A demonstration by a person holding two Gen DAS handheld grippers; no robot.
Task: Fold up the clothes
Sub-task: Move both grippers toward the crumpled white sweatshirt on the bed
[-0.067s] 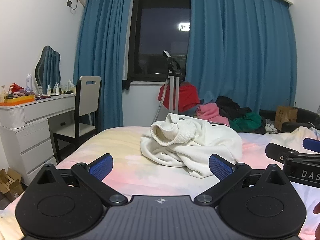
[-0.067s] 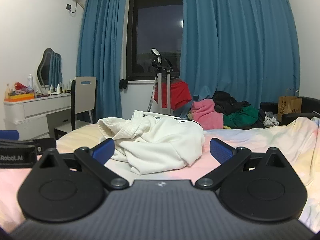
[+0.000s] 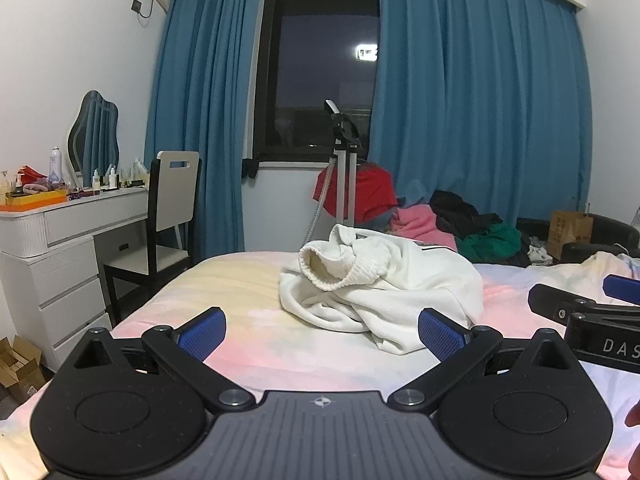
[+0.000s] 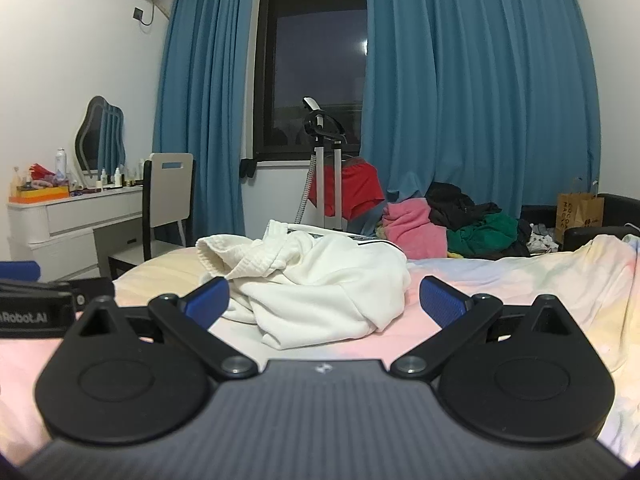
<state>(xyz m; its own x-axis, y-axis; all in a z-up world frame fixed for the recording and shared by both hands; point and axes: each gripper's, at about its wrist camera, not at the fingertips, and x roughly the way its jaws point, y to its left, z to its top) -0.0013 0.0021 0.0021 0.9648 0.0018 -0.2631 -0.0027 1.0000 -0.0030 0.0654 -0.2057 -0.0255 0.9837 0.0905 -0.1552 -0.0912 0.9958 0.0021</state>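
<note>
Both grippers are hovering low over the bed (image 3: 248, 280), side by side, with nothing between their fingers. The left gripper (image 3: 322, 330) is standing wide apart at its blue pads, and so is the right gripper (image 4: 324, 298). The white sweatshirt (image 3: 384, 288) is lying ahead of both: just beyond and slightly right of the left gripper's fingertips, straight ahead of and close to the right gripper's.

The garment is sitting crumpled in a heap, not flat and not folded, so judging by that, the step in hand is looking like a reach toward it to spread it out. A ribbed cuff or hem opening (image 3: 326, 268) is curling upward on the side nearest the left gripper (a sensible edge to pinch), while the bulk is slumping in soft, thick rolls toward the right gripper. The next move is calling for each gripper to find a separate edge, close on a single layer, and draw the cloth apart.
</note>
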